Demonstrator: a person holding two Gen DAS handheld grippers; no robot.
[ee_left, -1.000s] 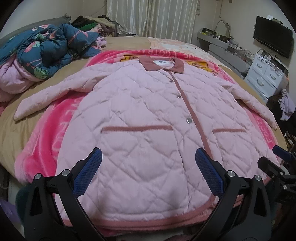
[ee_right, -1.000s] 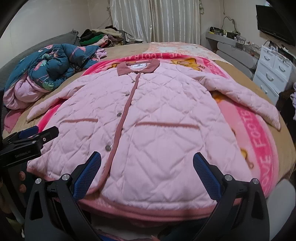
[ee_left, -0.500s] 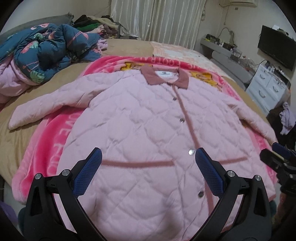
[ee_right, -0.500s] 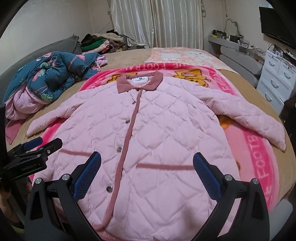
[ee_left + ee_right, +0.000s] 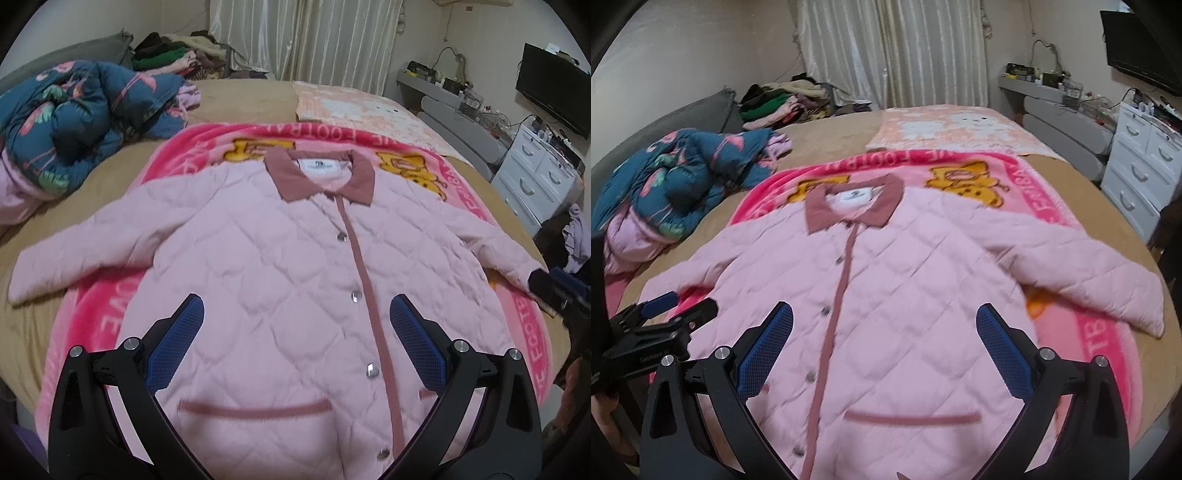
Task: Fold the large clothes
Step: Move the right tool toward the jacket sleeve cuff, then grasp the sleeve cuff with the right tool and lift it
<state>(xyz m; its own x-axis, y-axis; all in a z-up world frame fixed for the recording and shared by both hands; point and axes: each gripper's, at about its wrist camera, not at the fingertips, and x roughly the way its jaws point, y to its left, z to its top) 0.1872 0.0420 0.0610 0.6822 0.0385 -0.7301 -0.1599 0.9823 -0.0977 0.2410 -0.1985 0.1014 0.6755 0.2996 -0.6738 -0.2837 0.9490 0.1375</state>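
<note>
- Pink quilted coat (image 5: 280, 280) lies face up, buttoned, spread flat across the middle of both views on a bright pink blanket (image 5: 92, 317) over the bed, collar (image 5: 321, 177) toward the top of the frame and both sleeves stretched out sideways.
- Compared with a second ago, both cameras have travelled up the garment: the hem, then along the bottom of each view, has dropped out of sight, and the pocket trims now sit low in the frame between the claw arms.
- The coat itself looks unmoved; no fold has been started, so I'd judge this as an approach, probably toward the shoulders or sleeves, with the whole task still ahead.
- Left gripper (image 5: 295, 332) hovers over the chest just left of the button strip, fingers spread wide, pinching nothing; I cannot tell whether its tips brush the fabric.
- Right gripper (image 5: 884, 339) hangs over the other half of the front, likewise spread wide and empty.
- Each claw shows at the edge of the other's view: the left one at lower left of the right wrist view, the right one at the right edge of the left wrist view, close to the cuff there.
- A blue flowered quilt (image 5: 683, 177) is heaped at upper left, well apart from the coat.
- White drawers (image 5: 1141, 162) stand at the right edge.
</note>
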